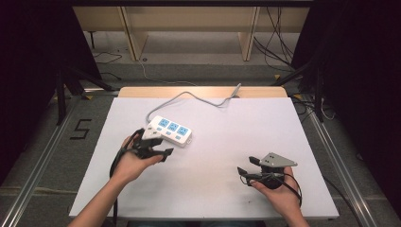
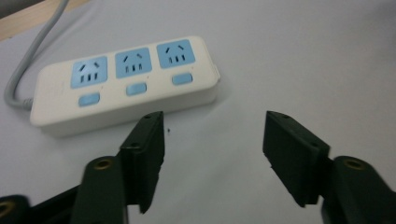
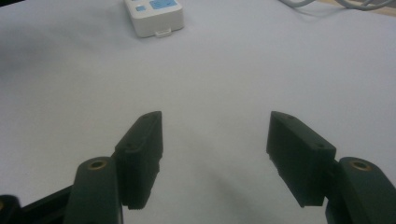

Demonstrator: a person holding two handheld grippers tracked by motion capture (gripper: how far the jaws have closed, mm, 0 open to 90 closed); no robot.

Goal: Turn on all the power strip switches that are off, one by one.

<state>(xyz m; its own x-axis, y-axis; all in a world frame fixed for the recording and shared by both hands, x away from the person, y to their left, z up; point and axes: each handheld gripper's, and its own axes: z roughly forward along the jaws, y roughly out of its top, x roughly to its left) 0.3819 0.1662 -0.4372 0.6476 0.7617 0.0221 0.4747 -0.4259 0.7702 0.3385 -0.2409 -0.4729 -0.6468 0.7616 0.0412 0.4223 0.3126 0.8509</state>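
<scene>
We have our left gripper point(image 2: 212, 154) spread wide with nothing between its jaws, hovering just short of the power strip point(image 2: 123, 84), whose long side faces us. We judge it is held this way so the jaws can straddle the strip's body or come down on one of its buttons; neither jaw touches it yet. In the high view the left gripper point(image 1: 156, 152) sits just beside the near edge of the power strip point(image 1: 171, 130). Our right gripper point(image 3: 215, 156) is equally wide and empty, waiting well apart from the strip, probably kept back until needed. The strip lies flat on the white table sheet point(image 1: 236, 137), its grey cable point(image 1: 189, 97) trailing away from it toward the far edge.
</scene>
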